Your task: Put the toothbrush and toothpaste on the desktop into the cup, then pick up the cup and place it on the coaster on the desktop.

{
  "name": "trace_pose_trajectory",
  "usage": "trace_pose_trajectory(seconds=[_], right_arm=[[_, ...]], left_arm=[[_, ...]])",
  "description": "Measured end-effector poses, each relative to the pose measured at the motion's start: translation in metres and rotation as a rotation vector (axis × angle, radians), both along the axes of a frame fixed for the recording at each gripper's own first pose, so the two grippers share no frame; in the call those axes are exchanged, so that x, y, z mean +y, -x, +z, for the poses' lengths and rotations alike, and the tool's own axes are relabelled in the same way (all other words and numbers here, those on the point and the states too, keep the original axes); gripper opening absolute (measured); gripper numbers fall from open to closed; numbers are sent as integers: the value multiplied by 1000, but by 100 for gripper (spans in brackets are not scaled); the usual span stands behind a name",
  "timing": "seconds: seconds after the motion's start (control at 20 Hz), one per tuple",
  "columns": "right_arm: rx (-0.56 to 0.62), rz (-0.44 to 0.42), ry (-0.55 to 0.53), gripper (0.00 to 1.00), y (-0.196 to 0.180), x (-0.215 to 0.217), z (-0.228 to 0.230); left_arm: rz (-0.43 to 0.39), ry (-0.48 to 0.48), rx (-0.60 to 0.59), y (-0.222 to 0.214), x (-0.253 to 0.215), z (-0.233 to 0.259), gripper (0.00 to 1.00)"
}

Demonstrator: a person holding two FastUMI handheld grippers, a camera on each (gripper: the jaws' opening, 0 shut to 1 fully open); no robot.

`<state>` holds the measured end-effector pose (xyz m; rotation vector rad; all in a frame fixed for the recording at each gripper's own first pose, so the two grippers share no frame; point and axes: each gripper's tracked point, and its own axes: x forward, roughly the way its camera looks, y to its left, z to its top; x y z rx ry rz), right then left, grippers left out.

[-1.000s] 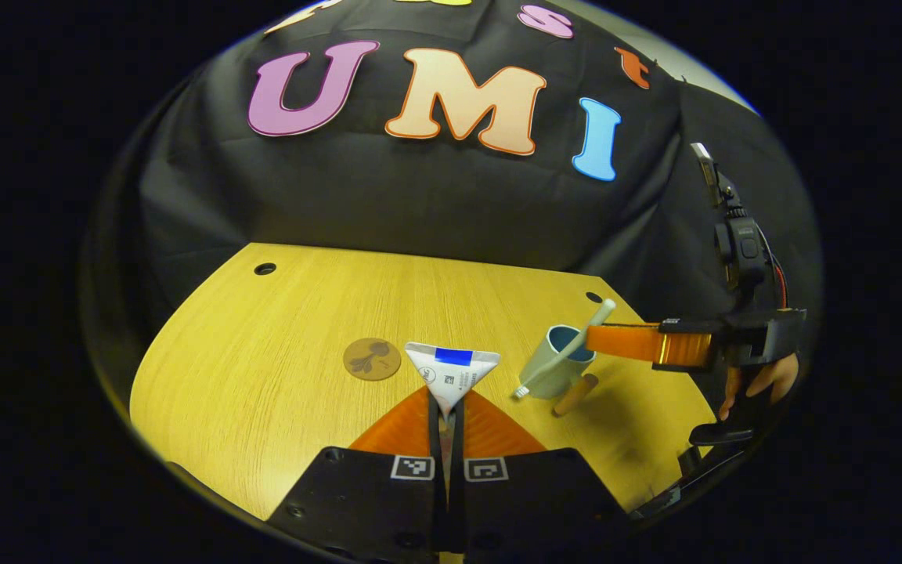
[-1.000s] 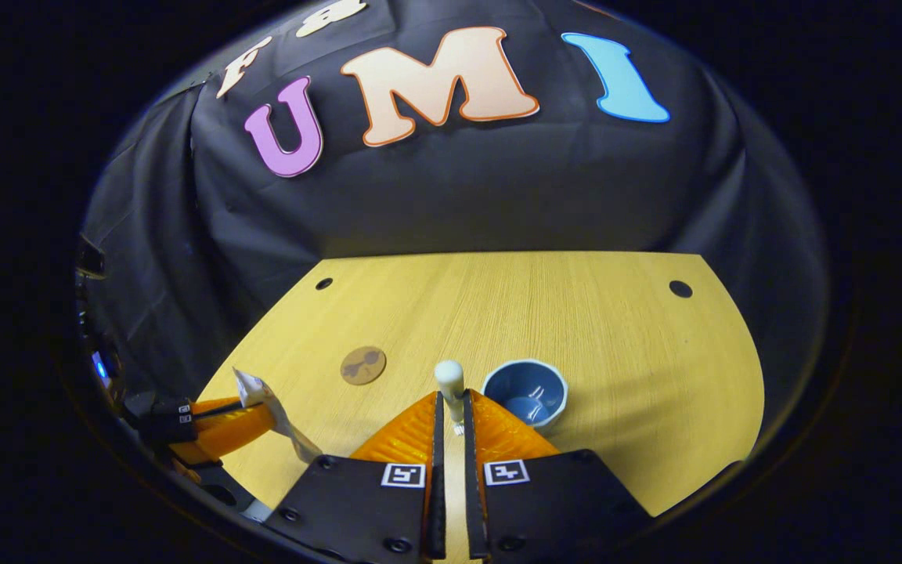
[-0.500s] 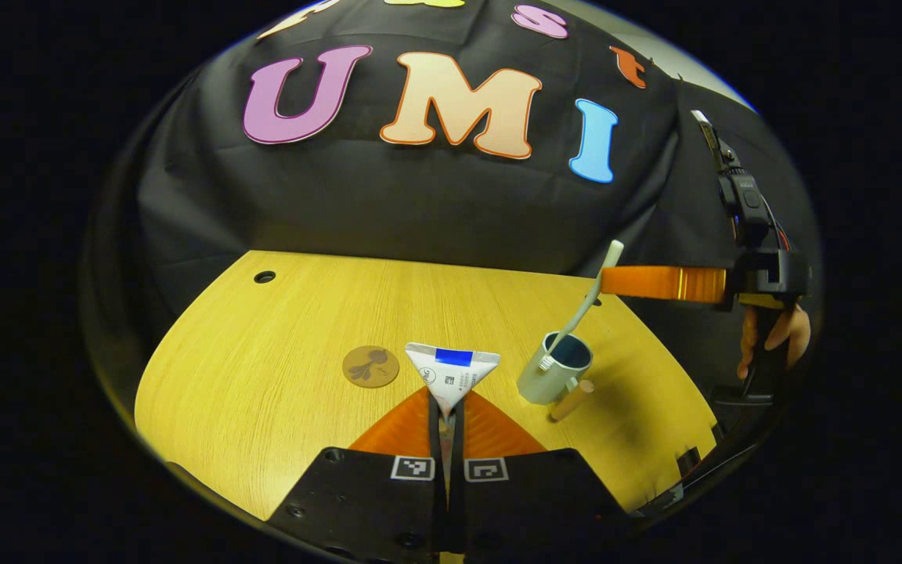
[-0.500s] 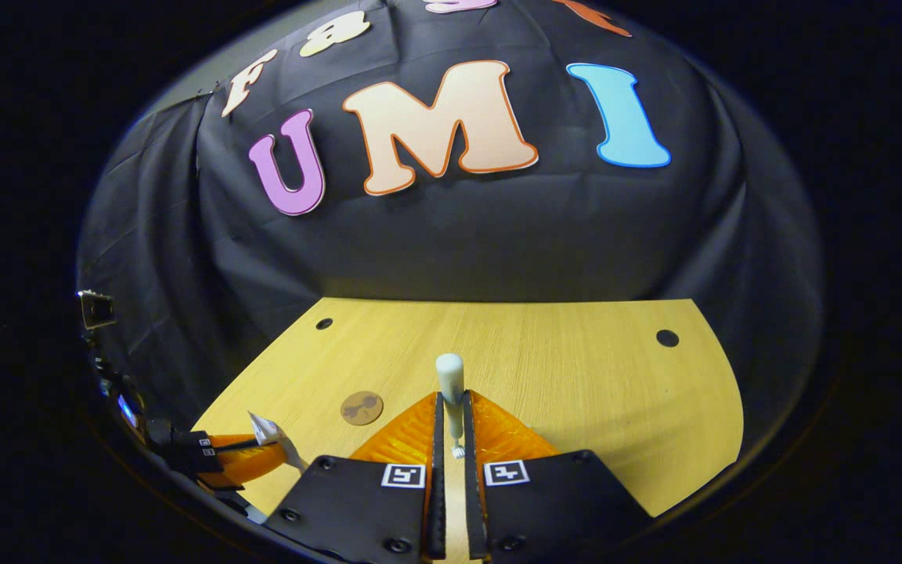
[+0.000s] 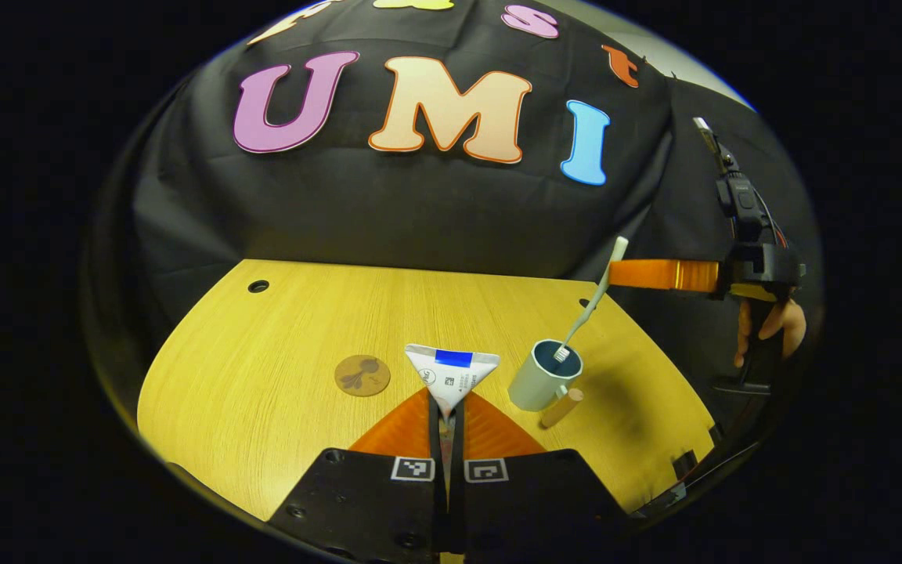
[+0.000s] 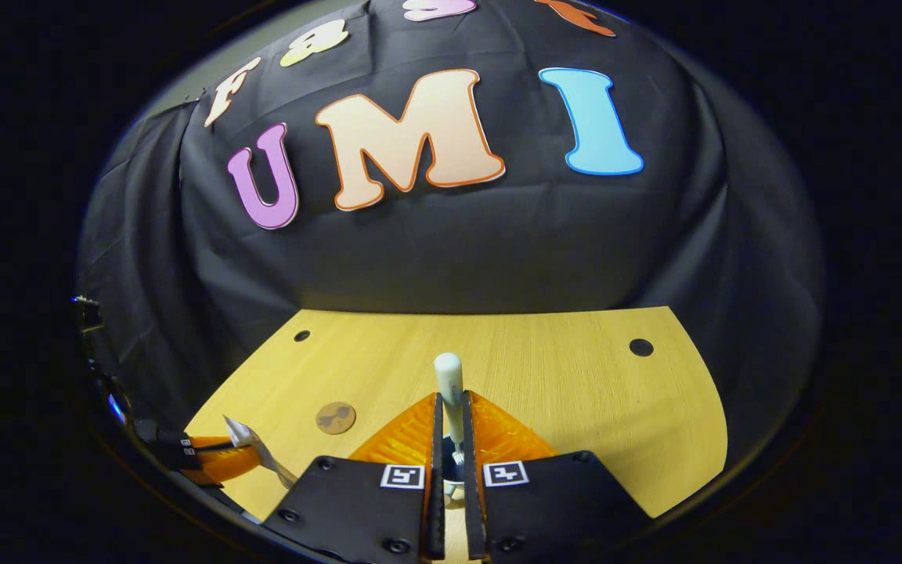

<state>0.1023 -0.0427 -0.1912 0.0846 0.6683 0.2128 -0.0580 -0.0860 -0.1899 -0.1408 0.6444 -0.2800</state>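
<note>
Since a second ago I've lifted the toothbrush (image 5: pixel 593 298) from beside the cup (image 5: pixel 543 378) and swung it over; its bristle end now sits just inside the cup mouth, handle tilted up toward my right gripper (image 5: pixel 615 274). Right gripper is clamped on the upper handle, both fingers on it, seen close in the right gripper view (image 6: pixel 451 407). Left gripper (image 5: pixel 445 411) is clamped on the toothpaste (image 5: pixel 452 372) tube, holding it above the counter (image 5: pixel 263 376), crimped end forward, waiting. Step in hand: seat the brush. I'd lower it straight along its own axis until the head looks near the bottom, then part the fingers and let it lean on the rim. Risk: brush is off-centre near the near rim, so a sideways push could tip the cup; its wooden handle (image 5: pixel 561 407) sticks out toward me. Keep the toothpaste clear until the right gripper backs off. Coaster (image 5: pixel 362 375) lies left of the tube, well apart from the cup.
</note>
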Motion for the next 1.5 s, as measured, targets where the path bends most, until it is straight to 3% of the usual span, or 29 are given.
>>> trace_pose_trajectory(seconds=[0.45,0.55,0.65,0.8,0.9,1.05,1.2,1.5], right_arm=[[139,19,41,13,24,-4,-64],[147,25,38,25,29,-4,-68],[137,31,24,47,36,-4,-64],[129,31,39,100,48,-16,-65],[140,26,37,95,59,-25,-68],[171,9,40,99,76,-41,-75],[190,-10,51,95,89,-61,-79],[198,-62,56,99,99,-96,-78]], left_arm=[[-35,6,-49,-17,-22,25,0],[-50,9,-64,-23,-29,32,0],[-71,11,-79,-28,-37,39,0],[-103,23,-101,-38,-55,48,0],[-121,45,-116,-47,-69,55,0],[-149,78,-142,-62,-94,65,0],[-174,103,-157,-76,-119,70,0],[-201,171,-117,-89,-162,53,0]])
